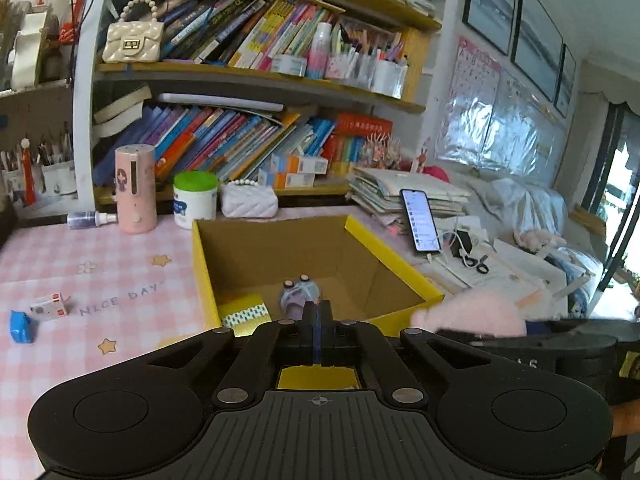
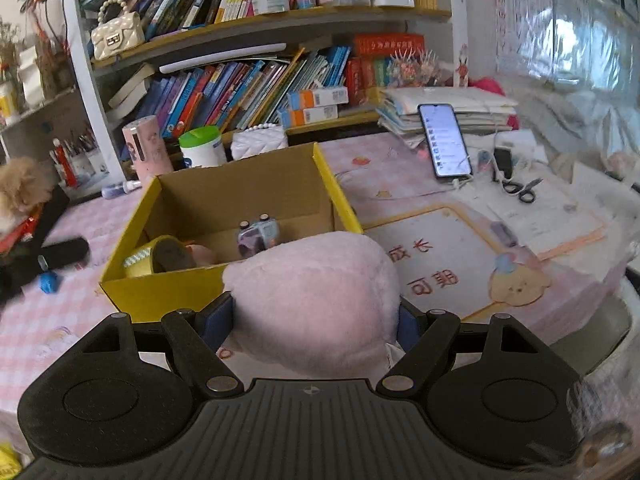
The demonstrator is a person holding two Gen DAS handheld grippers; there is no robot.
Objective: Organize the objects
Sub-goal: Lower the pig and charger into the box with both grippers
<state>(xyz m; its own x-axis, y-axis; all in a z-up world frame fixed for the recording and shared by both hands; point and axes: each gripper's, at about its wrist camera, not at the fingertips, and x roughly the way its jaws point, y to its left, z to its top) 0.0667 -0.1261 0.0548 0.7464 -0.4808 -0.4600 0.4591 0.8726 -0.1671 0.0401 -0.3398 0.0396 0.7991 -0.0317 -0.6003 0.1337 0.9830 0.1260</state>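
An open cardboard box (image 1: 202, 264) with yellow outer walls (image 2: 160, 292) stands on the pink checked tablecloth. Inside it lie a small pale-blue toy car (image 1: 299, 292) (image 2: 260, 234) and a yellow tape roll (image 1: 244, 314) (image 2: 148, 258). My left gripper (image 1: 316, 320) is shut with nothing between its fingers, just above the box's near wall and close to the car. My right gripper (image 2: 316, 316) is shut on a large pink plush toy (image 2: 316, 300), held just outside the box's near right corner. The plush (image 1: 468, 316) also shows at the right of the left wrist view.
Left of the box lie a blue wrapped object (image 1: 21, 326) and a small white carton (image 1: 50, 306). Behind it stand a pink cylinder (image 1: 135, 188), a green-lidded tub (image 1: 195, 200) and a white purse (image 1: 249, 200). A phone (image 2: 444, 140) and scissors (image 2: 522, 190) lie to the right.
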